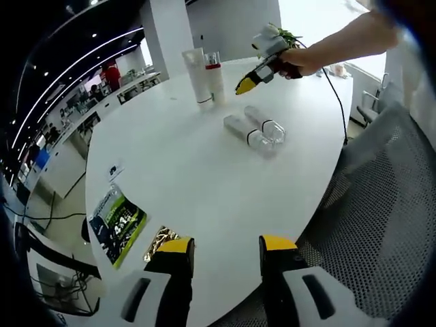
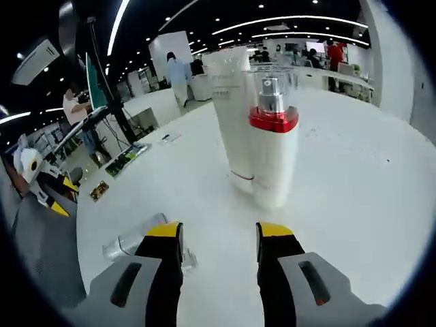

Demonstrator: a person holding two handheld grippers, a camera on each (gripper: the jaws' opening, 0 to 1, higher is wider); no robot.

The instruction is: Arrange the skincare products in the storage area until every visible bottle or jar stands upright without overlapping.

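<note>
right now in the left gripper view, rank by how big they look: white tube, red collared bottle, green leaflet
1. green leaflet, though it lies nearest the camera, so its true size is unsure
2. white tube
3. red collared bottle, close to the tube in height but slimmer

left gripper (image 1: 226, 248): jaws parted, empty | right gripper (image 2: 218, 235): jaws parted, empty

- Left tool (image 1: 226, 251) low over near edge of white tabletop (image 1: 184, 177), jaws apart, nothing between.
- Two clear bottles (image 1: 255, 131) lying flat, side by side, mid-tabletop.
- White tube (image 1: 197, 78) and red-collared bottle (image 1: 214, 80) upright, touching, farther back.
- Right tool (image 1: 240, 86), hand-held, just beside upright pair.
- Green leaflet (image 1: 117, 225) near left edge.
</note>
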